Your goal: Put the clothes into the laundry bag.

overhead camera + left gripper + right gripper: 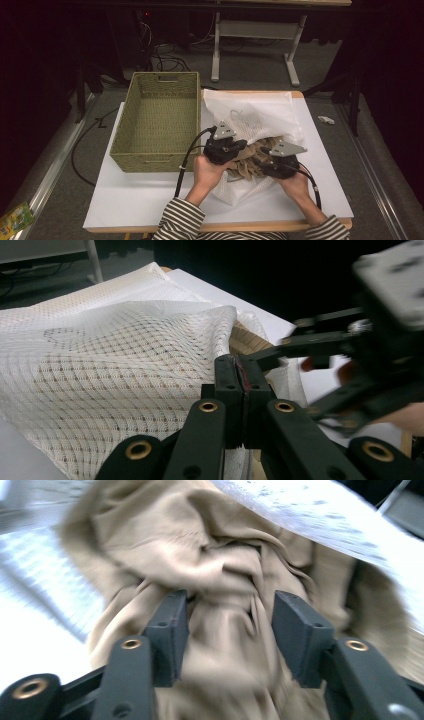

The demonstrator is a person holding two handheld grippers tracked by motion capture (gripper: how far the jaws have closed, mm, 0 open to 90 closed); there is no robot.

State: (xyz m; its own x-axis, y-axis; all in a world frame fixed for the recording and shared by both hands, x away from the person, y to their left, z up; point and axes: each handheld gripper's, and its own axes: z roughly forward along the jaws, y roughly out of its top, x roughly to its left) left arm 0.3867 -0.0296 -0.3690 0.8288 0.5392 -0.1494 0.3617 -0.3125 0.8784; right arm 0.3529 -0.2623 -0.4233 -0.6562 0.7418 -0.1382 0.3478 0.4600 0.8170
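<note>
A white mesh bag [255,115] lies on the white table [135,200], and a tan cloth [250,162] spills from its mouth. My left gripper [241,146] is shut on the bag's edge. In the left gripper view its jaws [239,362] pinch the mesh [125,365] and hold it raised. My right gripper [263,154] is at the bag's mouth, over the cloth. Its jaws [230,615] stand apart in the right gripper view, with a fold of tan cloth [225,565] loose between them and the mesh [325,515] above. The right gripper [370,365] appears blurred in the left gripper view.
A woven green basket [145,162] stands on the table's left half, close to the left hand. Both gripper cables trail toward the table's front edge. On the floor lie a small white object [326,120], a green packet [15,217] and cables.
</note>
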